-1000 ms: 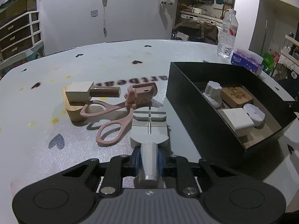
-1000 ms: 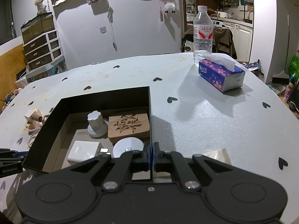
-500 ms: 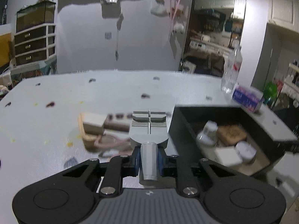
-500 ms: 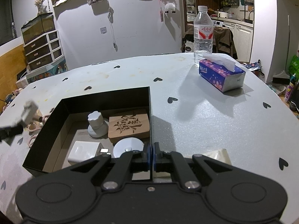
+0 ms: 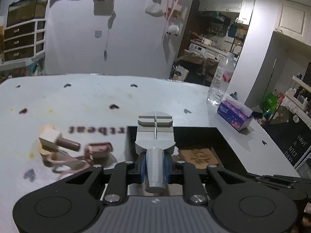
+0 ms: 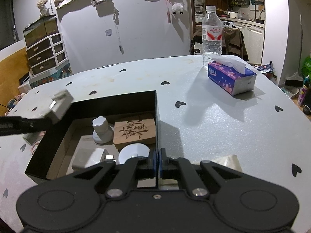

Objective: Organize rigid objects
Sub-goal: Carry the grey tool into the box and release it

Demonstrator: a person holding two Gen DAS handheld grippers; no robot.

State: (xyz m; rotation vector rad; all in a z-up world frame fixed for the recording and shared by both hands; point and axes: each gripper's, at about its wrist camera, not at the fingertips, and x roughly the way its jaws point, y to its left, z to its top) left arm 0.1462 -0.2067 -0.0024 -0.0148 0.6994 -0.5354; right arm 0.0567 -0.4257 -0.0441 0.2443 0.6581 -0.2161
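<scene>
1 grey tool [image 5: 155, 136], lengthwise, seemingly level

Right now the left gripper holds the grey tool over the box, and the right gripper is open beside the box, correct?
Not quite. The right gripper is shut, as the right wrist view shows. The left gripper does hold the grey tool over the box.

- My left gripper [image 5: 155, 167] pinches a grey tool [image 5: 155, 136] by its handle.
- It hangs over the black box [image 5: 223, 136].
- Pink scissors [image 5: 68, 161] lie on the counter [image 5: 87, 97].
</scene>
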